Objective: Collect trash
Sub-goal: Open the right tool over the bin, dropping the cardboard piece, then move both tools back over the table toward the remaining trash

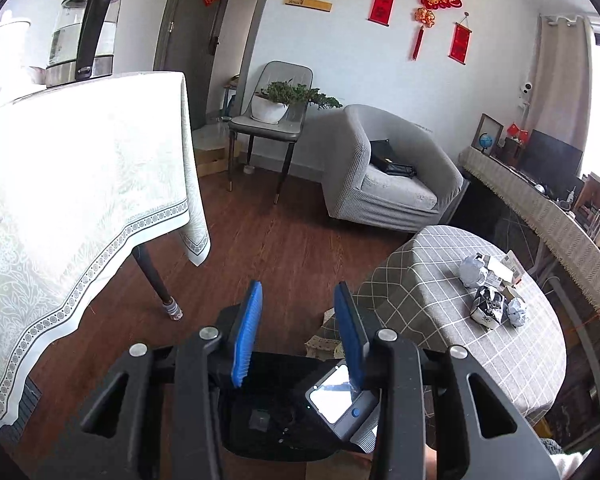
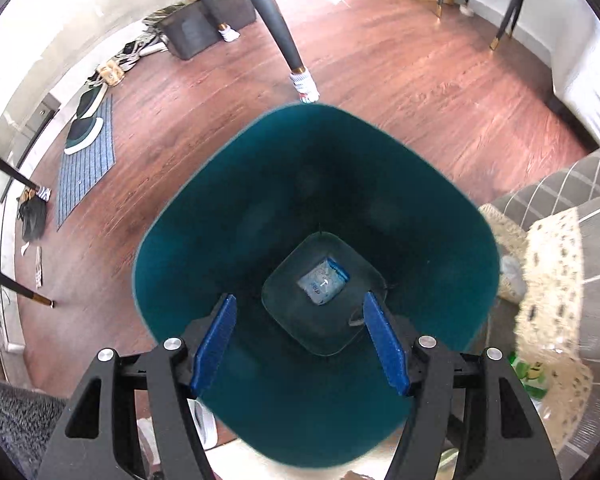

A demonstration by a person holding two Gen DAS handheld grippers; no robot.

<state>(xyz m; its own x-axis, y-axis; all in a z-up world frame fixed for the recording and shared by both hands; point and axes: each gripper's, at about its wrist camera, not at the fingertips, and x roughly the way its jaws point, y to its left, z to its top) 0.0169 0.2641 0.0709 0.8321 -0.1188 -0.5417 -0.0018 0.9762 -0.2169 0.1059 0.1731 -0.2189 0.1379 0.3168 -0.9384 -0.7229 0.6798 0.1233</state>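
In the left wrist view, several crumpled papers and wrappers (image 1: 488, 304) lie on the round table with a grey checked cloth (image 1: 420, 280), to the right of my left gripper (image 1: 299, 286). Its blue pads stand a little apart over the wood floor with nothing between them. In the right wrist view my right gripper (image 2: 300, 299) points down into a teal bin (image 2: 204, 208), jaws wide and empty. A pale blue packet (image 2: 323, 286) lies on the bin's bottom, far below the fingertips.
A tall table with a white cloth (image 1: 80, 180) and a glass kettle (image 1: 86, 28) stands left. A grey armchair (image 1: 392, 172) and a chair with a potted plant (image 1: 276, 104) sit behind. Black table legs (image 2: 284, 40) and a mat with shoes (image 2: 86, 152) lie beyond the bin.
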